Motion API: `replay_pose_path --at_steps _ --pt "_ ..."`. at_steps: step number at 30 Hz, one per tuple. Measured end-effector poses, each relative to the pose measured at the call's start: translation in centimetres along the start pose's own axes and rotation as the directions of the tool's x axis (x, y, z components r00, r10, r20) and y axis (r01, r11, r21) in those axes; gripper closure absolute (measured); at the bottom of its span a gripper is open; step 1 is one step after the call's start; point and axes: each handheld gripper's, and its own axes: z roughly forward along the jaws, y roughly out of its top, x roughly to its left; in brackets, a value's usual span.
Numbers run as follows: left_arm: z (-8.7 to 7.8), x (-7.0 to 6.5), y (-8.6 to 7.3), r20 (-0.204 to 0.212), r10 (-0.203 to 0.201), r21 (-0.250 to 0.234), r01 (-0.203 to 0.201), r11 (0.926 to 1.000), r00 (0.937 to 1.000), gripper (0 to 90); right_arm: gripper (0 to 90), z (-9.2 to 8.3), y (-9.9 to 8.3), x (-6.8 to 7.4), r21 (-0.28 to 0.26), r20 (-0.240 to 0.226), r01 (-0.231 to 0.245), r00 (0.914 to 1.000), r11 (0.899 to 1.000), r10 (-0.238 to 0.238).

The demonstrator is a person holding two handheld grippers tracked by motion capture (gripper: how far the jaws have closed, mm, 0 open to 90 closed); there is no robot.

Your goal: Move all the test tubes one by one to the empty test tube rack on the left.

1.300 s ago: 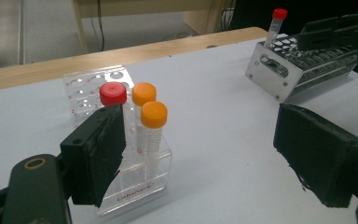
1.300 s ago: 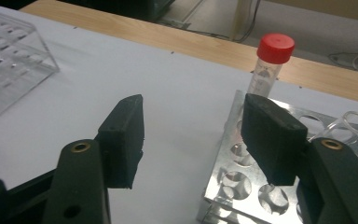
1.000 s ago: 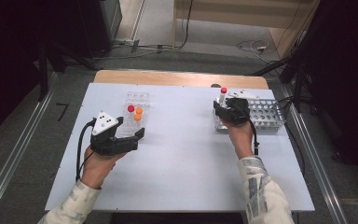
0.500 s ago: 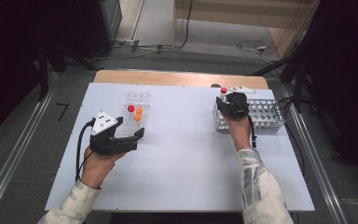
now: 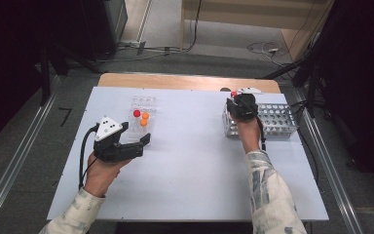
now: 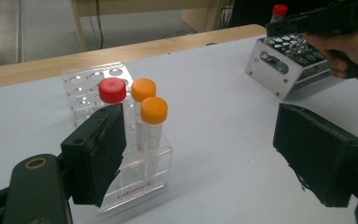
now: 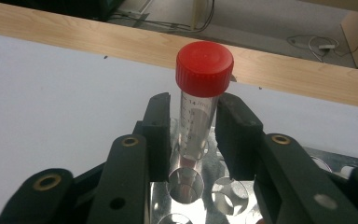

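Looking at the white tabletop [image 5: 190, 180] first: metal tube rack [image 5: 272, 122] sits near the right edge, toward the far side; clear acrylic rack [image 5: 141, 105] sits left of centre, also toward the far edge, well apart from the metal one

Left gripper [image 5: 143, 141] is held just in front of the clear rack, near side. Jaws spread wide, nothing between the pads, nothing touched. In the left gripper view its left jaw stands in front of the rack's near-left corner and the right jaw is well off over bare tabletop

Right gripper [image 5: 234, 100] is over the far-left corner of the metal rack. Jaws have just been closing and now stand narrow, one on each side of the red-capped tube [image 7: 200, 105]. In the right gripper view the tube is upright between the pads, cap above the jaw tips, lower end at a rack hole. Right pad looks against the tube wall, a thin gap seems to remain at the left pad; can't tell if the pinch is firm

Clear rack holds three capped tubes at its near end: another red cap tube [image 6: 112, 91] on the left, two orange cap tubes [image 6: 154, 112] beside it, all upright and close together
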Motion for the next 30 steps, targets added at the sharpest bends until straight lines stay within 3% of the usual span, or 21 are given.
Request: replay_pose_path --at_steps 6,14,30 --pt "0.0 0.0 0.0 0.0 -0.003 -0.003 0.003 1.0 1.0 17.3 68.5 0.3 0.0 0.0 0.017 0.001 0.0 1.0 1.0 0.0" --pt "0.0 0.0 0.0 0.002 -0.001 0.001 0.001 1.0 1.0 17.3 71.4 -0.1 0.3 -0.3 -0.001 0.0 -0.009 1.0 1.0 0.009" --pt "0.0 0.0 0.0 0.001 -0.005 0.0 0.005 1.0 1.0 17.2 71.5 -3.6 2.9 -0.1 -0.084 0.004 0.023 0.9997 0.996 -0.022"
